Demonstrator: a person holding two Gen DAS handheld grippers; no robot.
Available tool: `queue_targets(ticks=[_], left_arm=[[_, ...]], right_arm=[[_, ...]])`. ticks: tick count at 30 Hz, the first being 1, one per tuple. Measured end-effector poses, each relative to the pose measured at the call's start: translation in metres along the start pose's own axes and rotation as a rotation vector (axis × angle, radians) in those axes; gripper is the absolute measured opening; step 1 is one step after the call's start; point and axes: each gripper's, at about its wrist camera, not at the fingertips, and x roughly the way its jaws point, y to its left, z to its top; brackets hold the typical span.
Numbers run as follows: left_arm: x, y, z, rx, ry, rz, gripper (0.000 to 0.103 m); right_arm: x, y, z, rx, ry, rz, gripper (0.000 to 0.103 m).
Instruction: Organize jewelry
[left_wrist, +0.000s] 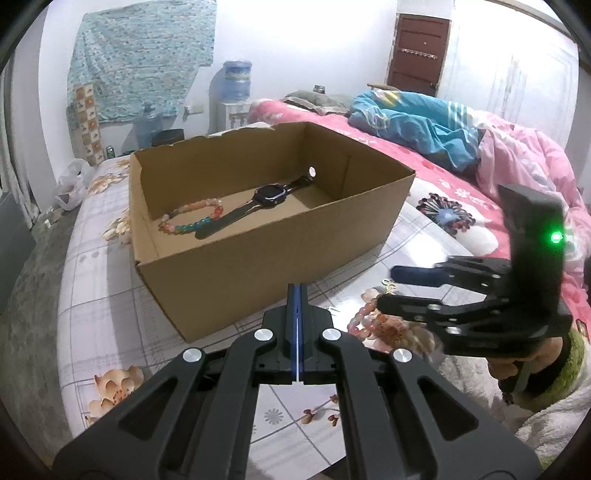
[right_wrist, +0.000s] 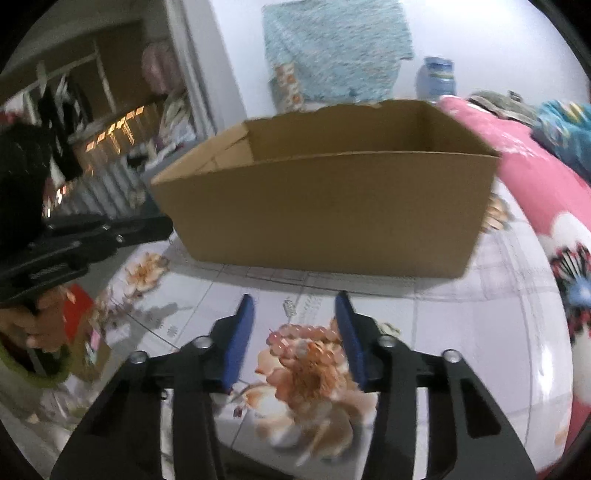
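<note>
**Ana:** Pink beads, that's what matters next. The pink bracelet (right_wrist: 306, 334) lies on the flowered bedspread (right_wrist: 424, 332), this side of the cardboard box (right_wrist: 332, 214), and it sits between the blue pads (right_wrist: 242, 339) of the right tongs (right_wrist: 295, 334).

**Ben:** Clamped on it?

**Ana:** I wouldn't say so. The right jaws stand partly apart, with bedspread showing inside the left pad. On the right side the beads run up against the pad, but I can't tell whether it presses them. The strand's long axis seems to run across the gap, pad to pad, though blur and the printed flower underneath muddy its outline.

**Ben:** And the other hand?

**Ana:** The left tongs (left_wrist: 296, 291) are fully together, holding nothing, pointing at the box's near wall. So the right hand is clearly the nearer one; my guess is it closes on the strand and lifts it up and forward over the wall.

**Ben:** Anything in the box?

**Ana:** Only the left camera sees inside: a multicoloured bracelet (left_wrist: 194, 219) touching a black watch (left_wrist: 271, 195), both on the floor towards the left end. The right camera sees just the outer wall. The left camera also catches the right tongs from the side, low over the beads (left_wrist: 360, 317).
</note>
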Motion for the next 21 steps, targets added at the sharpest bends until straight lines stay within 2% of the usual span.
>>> queue_targets(ticks=[5, 10, 13, 16, 21], left_arm=[[0.004, 0.009, -0.007, -0.019, -0.005, -0.017, 0.000], [0.008, 0.018, -0.012, -0.035, -0.011, -0.041, 0.000], [0.011, 0.023, -0.016, -0.046, -0.017, -0.058, 0.000], [0.013, 0.027, -0.019, -0.056, -0.019, -0.070, 0.000], [0.013, 0.034, -0.021, -0.068, -0.029, -0.078, 0.000]], right_arm=[[0.037, 0.011, 0.012, -0.095, 0.108, 0.006, 0.024], [0.060, 0.016, 0.013, -0.154, 0.197, -0.013, 0.018], [0.065, 0.019, 0.013, -0.181, 0.218, -0.026, 0.015], [0.067, 0.020, 0.016, -0.185, 0.243, -0.015, 0.006], [0.068, 0.020, 0.018, -0.182, 0.262, -0.008, 0.005]])
